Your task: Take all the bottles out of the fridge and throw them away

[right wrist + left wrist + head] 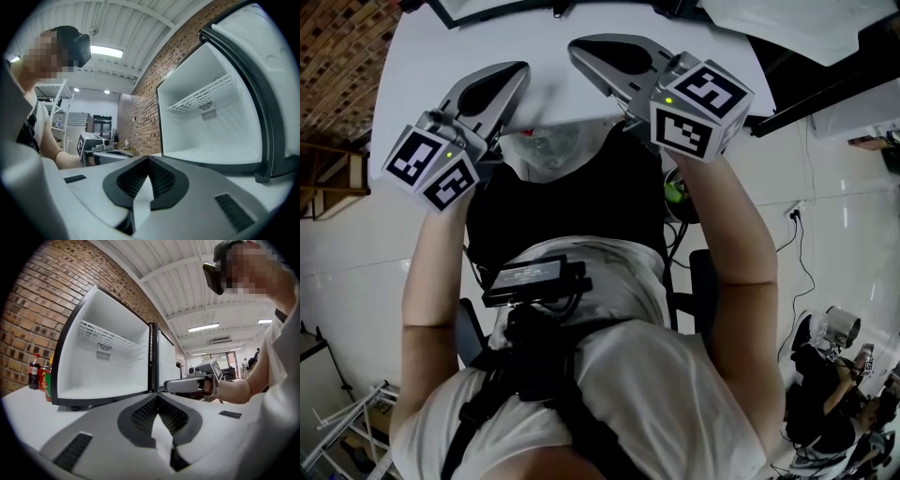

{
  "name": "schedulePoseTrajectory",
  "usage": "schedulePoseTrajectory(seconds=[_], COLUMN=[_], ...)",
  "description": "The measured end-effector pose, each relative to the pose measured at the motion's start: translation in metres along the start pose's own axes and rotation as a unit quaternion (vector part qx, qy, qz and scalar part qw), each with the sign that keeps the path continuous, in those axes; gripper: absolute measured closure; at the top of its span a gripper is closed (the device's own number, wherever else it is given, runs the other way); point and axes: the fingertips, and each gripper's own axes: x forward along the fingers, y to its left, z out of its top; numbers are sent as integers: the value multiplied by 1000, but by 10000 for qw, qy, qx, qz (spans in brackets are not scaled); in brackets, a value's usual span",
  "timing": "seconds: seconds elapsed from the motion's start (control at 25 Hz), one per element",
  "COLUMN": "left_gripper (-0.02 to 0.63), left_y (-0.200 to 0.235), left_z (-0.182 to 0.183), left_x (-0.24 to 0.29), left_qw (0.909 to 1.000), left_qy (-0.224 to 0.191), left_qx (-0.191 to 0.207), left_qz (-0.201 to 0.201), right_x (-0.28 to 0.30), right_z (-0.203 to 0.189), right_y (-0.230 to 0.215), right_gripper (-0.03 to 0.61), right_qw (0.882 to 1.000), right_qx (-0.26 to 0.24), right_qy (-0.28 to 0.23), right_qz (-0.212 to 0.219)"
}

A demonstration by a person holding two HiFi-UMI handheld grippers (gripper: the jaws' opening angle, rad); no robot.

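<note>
White fridge (108,357) is standing empty, door open; bottles (33,371) are sitting on the table (441,56) just beside it. I'm holding left gripper (514,77) and right gripper (581,49) closed, empty. Probably binning those next: opening jaws early, gripping mid-body. Brick wall (37,310) is running behind.

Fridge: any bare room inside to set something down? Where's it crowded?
The fridge is bare inside: the whole floor under the wire shelf is free. The white table in front is also bare. Crowded only beside the fridge, on the side away from its door, where bottles stand.
</note>
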Motion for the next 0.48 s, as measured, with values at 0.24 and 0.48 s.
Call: schedulePoseTrajectory(seconds=[0.24, 0.48], left_gripper=[604, 604], left_y=[20, 31], left_z=[2, -3], left_x=[-7, -9], left_qw=[9997, 9993], left_qy=[9, 77], left_qx=[-17, -64], left_qz=[242, 356], right_x=[25, 43], right_z=[0, -3], right_y=[-6, -3], right_gripper=[575, 575], right_qw=[9999, 9996], right_qx=[-4, 11], right_qy=[79, 71], right_qz=[102, 286])
